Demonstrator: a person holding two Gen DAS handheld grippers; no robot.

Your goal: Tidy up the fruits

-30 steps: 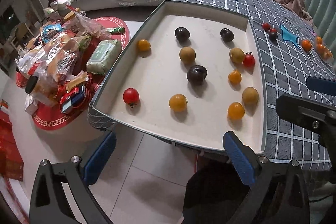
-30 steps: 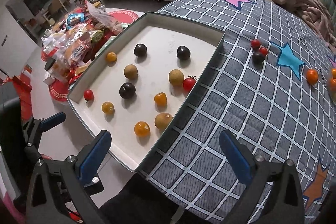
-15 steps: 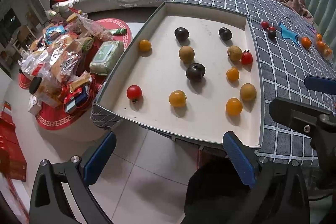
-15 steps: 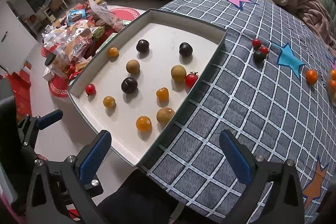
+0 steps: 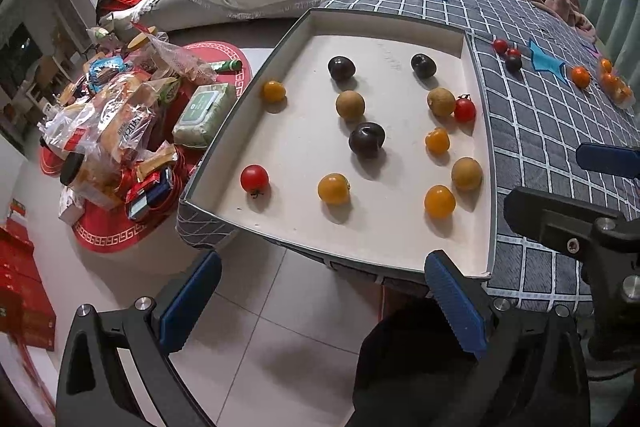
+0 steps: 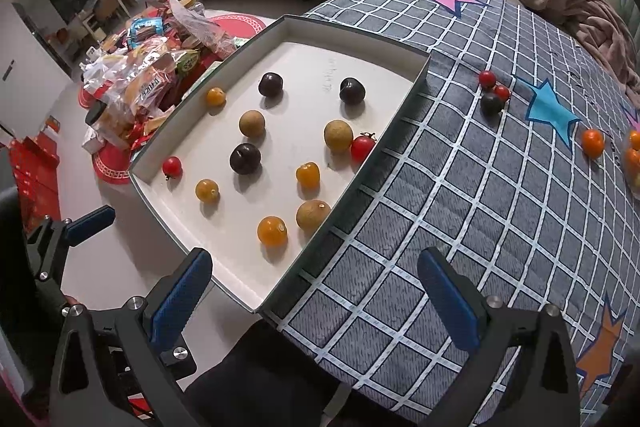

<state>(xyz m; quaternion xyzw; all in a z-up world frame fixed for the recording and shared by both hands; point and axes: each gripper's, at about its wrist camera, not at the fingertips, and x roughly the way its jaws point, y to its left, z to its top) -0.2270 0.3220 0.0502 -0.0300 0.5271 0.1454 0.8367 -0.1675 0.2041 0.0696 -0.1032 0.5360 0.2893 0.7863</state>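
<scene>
Both grippers, left [image 5: 320, 301] and right [image 6: 316, 297], are wide open and hold nothing. The fruits sit spread out in the tray [image 5: 384, 257]. Reach slowly for the near orange fruit [image 6: 272, 231], then squeeze gently.

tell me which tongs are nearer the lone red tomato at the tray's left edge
Left. The left tongs hang open over the floor just off the tray's near rim, facing the red tomato. The right tongs sit farther over, at the tray's near right corner.
</scene>
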